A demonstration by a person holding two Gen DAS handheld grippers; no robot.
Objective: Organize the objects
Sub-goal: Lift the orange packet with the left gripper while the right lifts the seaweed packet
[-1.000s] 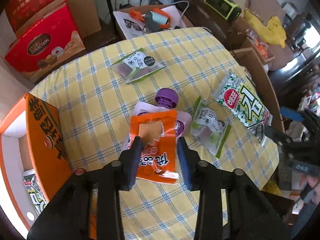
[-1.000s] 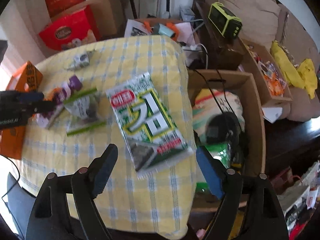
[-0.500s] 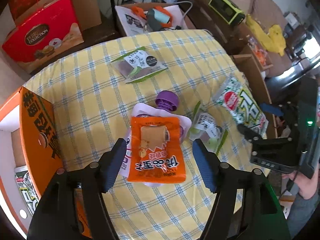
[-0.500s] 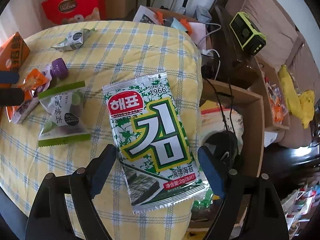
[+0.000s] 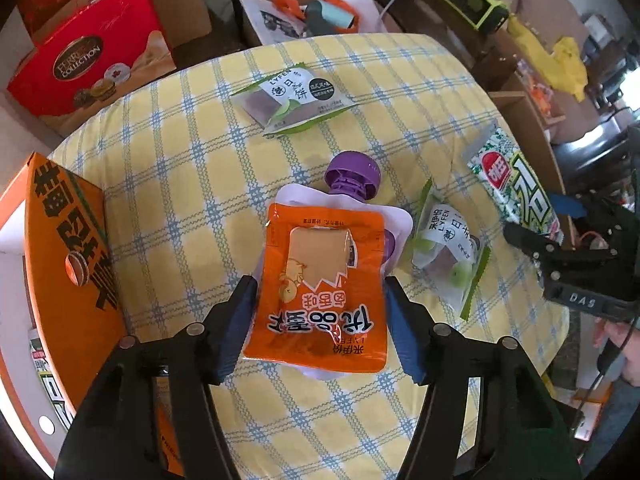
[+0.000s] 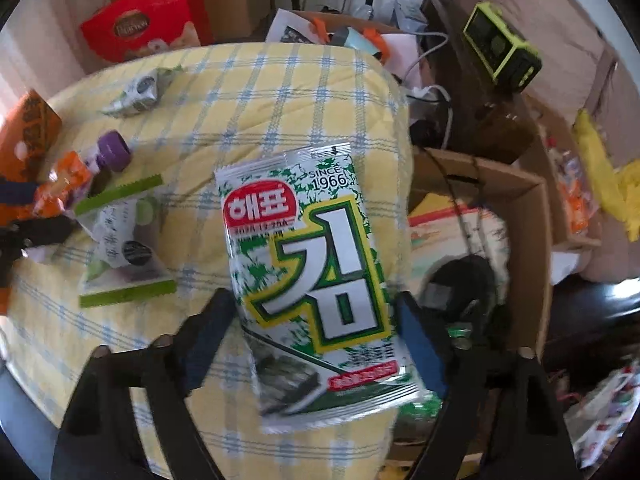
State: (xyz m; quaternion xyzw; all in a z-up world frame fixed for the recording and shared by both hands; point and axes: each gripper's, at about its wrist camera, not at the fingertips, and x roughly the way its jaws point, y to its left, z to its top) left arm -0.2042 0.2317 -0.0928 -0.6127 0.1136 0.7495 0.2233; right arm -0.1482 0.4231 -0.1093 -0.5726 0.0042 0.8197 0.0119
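An orange snack pouch (image 5: 324, 320) lies on a white pouch with a purple cap (image 5: 352, 176). My left gripper (image 5: 319, 284) straddles the orange pouch from above. Its jaws are closing, and the pads stand just outside the pouch's edges. A green-and-white seaweed packet (image 6: 316, 276) lies near the table's right edge. My right gripper (image 6: 312, 300) is over it with a jaw on each side, also closing and not pressing. Two green-edged snack packets (image 5: 292, 96) (image 5: 448, 240) lie on the yellow checked cloth (image 5: 180, 160).
An open orange box (image 5: 64, 240) stands at the table's left edge with a packet inside. A cardboard box (image 6: 532, 240) full of items sits below the table's right edge. A red gift box (image 5: 88, 64) and more clutter stand behind.
My left gripper, shut on the orange pouch a second ago, opened wide and now narrows around it. My right gripper came down and closer over the seaweed packet.
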